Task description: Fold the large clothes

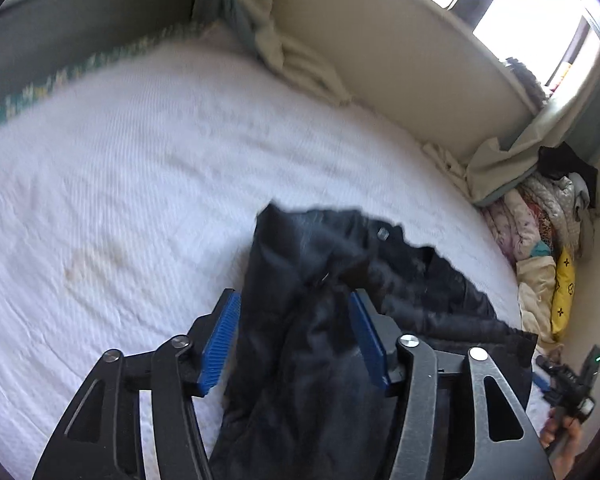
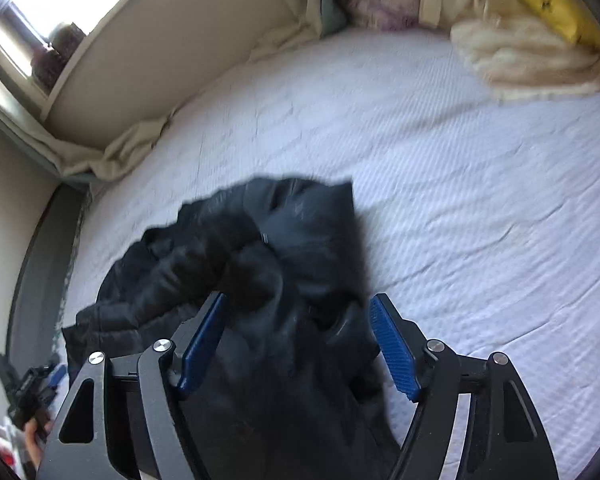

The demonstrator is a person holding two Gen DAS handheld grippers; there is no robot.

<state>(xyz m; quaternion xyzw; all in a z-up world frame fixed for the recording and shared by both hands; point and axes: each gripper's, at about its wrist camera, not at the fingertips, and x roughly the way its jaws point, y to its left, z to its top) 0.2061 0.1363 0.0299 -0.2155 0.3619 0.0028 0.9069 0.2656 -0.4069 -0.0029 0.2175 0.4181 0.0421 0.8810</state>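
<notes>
Left gripper (image 1: pixel 294 320) jaws wide apart, dark jacket (image 1: pixel 340 280) bunched between the blue pads; grip unclear. Right gripper (image 2: pixel 298 322) likewise wide, jacket (image 2: pixel 260 248) between. Jacket lies crumpled on white mattress (image 1: pixel 120 168). Beyond: beige padded headboard (image 1: pixel 380 40), pile of bedding (image 2: pixel 520 52), window (image 1: pixel 520 4).

A big bed (image 1: pixel 140 168) with a white cover fills the room, a bright window (image 1: pixel 512 12) behind its cream headboard (image 1: pixel 380 40)

black linkage arms | silver screws | ribbed blue fingers (image 1: pixel 220 340)
</notes>
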